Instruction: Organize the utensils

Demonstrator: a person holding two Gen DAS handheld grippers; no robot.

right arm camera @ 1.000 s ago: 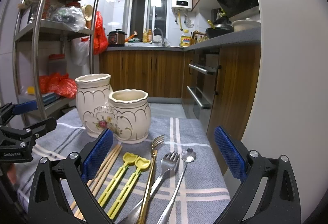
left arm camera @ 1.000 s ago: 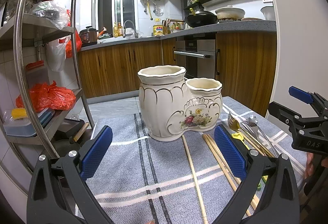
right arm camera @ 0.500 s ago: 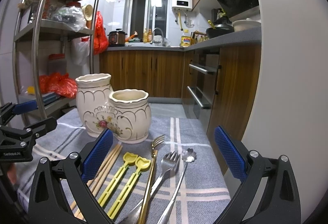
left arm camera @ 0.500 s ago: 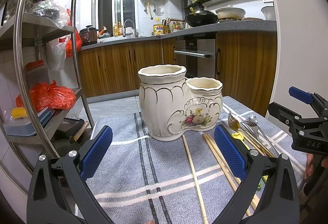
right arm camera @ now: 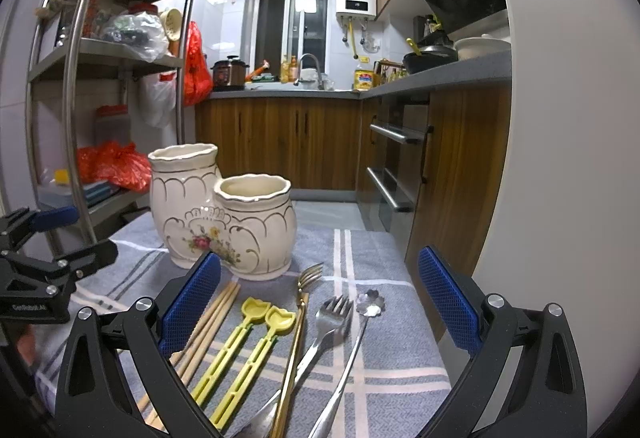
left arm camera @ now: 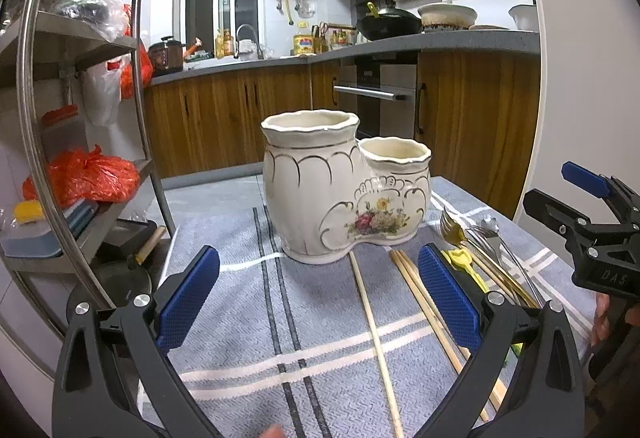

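Utensils (right arm camera: 296, 338) lie near the cloth's (right arm camera: 384, 370) right edge — both hand-held grippers (left arm camera: 318, 300) (right arm camera: 318, 300) wide, holding nothing.

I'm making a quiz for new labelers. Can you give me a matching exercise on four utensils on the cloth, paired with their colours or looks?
Things:
1. chopsticks
2. training chopsticks
3. slim fork
4. spoon

Looks:
A. silver, flower-shaped bowl
B. plain wood
C. gold
D. yellow plastic

Pairs: 1-B, 2-D, 3-C, 4-A
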